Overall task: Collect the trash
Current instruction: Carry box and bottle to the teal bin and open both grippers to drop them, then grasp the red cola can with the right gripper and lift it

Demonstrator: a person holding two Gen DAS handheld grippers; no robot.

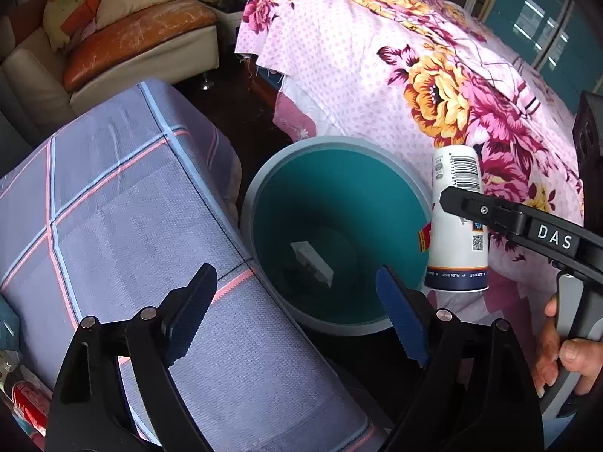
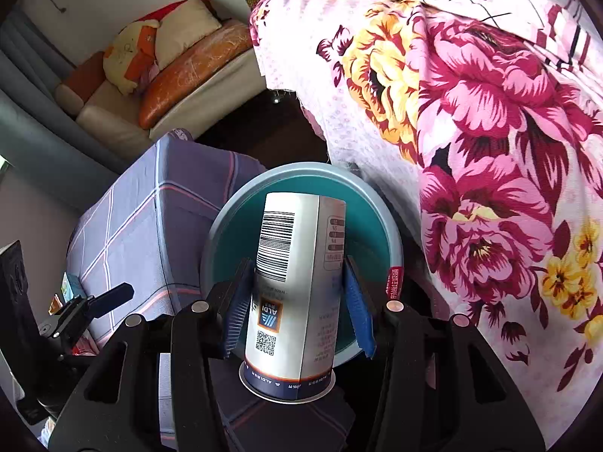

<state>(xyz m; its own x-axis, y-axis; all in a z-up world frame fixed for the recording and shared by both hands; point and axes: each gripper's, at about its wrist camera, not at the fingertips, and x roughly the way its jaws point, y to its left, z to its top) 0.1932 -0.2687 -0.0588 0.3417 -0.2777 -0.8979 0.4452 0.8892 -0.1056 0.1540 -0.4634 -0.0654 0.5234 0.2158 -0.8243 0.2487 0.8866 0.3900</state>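
right gripper (image 2: 297,301) clamps cup (image 2: 294,286) mid-body | cup axis runs along fingers, base toward camera | bin (image 2: 222,226) mouth straight ahead below cup | left gripper (image 1: 297,309) wide, empty, beside bin, carton (image 1: 312,263) inside

Cup (image 2: 297,286) hides most of bin (image 2: 377,203) interior in right wrist view. Small white item (image 1: 312,263) on bin floor, too dim to identify. Red object (image 1: 26,403) cut by left wrist frame edge. Cup's small print unreadable.
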